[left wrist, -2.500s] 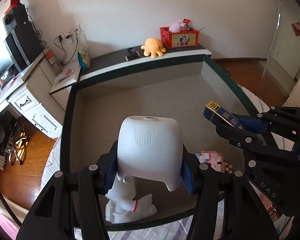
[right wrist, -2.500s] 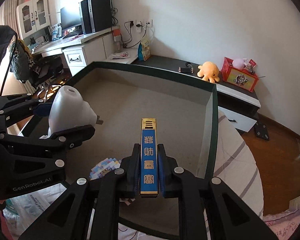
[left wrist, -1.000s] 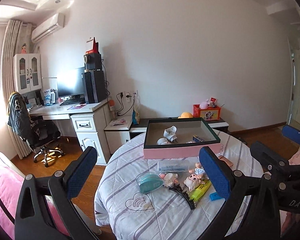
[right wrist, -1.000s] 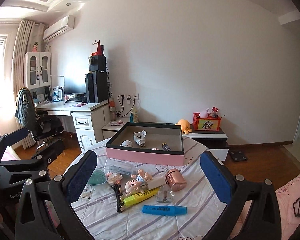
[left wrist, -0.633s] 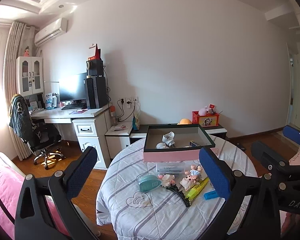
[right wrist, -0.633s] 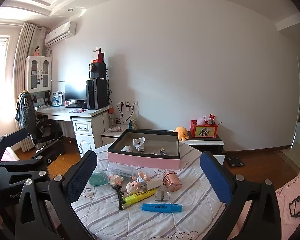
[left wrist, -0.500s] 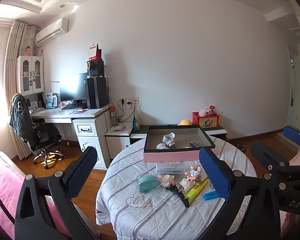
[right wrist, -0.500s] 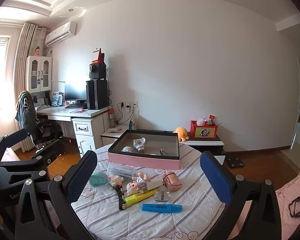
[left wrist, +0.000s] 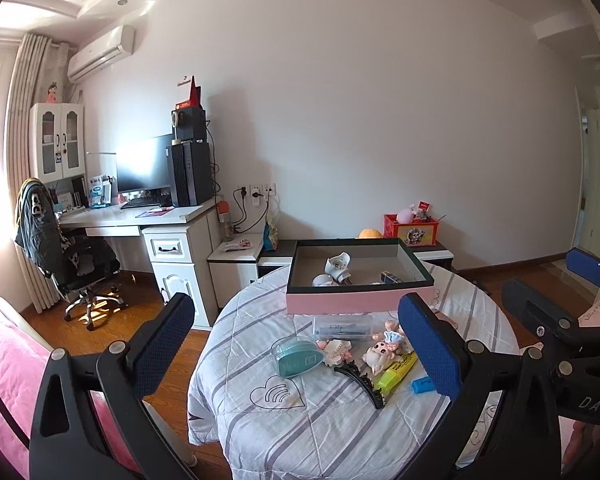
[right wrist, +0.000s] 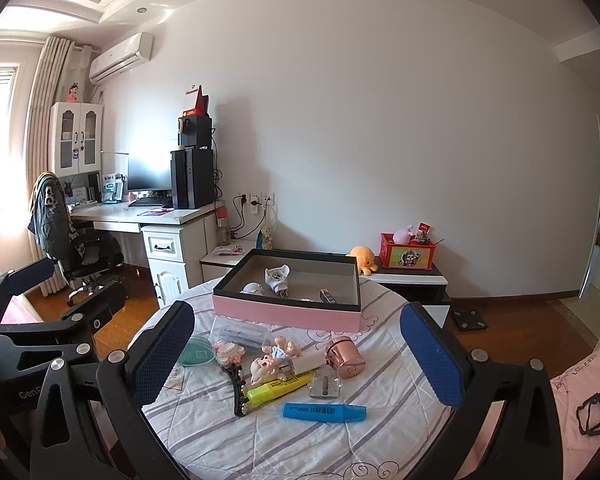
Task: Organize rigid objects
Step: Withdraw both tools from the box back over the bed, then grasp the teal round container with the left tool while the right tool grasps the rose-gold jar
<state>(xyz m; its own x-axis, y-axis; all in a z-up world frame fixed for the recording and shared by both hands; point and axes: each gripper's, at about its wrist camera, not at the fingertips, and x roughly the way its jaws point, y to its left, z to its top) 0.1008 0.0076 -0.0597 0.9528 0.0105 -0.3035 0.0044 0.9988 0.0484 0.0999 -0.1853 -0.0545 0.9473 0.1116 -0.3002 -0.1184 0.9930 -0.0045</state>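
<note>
The left gripper (left wrist: 298, 350) and the right gripper (right wrist: 296, 356) both hang back from the round table (right wrist: 260, 440) with their blue pads spread wide and nothing between them. Nearest, well in front of the pink-sided box (right wrist: 286, 316), lies the blue highlighter (right wrist: 324, 412), light, stiff and smooth-barrelled, so I judge it best pinched across the middle of its length. Just behind it the yellow highlighter (right wrist: 278, 392) would take the same hold, while the black hair clip (right wrist: 238, 390) at its left end is thin and toothed and may twist in a grip. Closer to the box sit a pig figurine (right wrist: 266, 368), a rose-gold metal cup (right wrist: 344, 356) that looks slippery and round, and a small clear block (right wrist: 326, 388), possibly acrylic, though the view is too poor to be sure. Left of these is a teal case (left wrist: 298, 358), broad and rounded, better taken across its narrow side. Touching or nearly touching the box front is a clear plastic case (right wrist: 242, 332), hard and likely slick. The box itself, farthest off, is open-topped and holds a white plug adapter (right wrist: 278, 278), a second white piece (right wrist: 252, 289) and a small blue-and-gold pack (right wrist: 327, 296) toward its right side.
</note>
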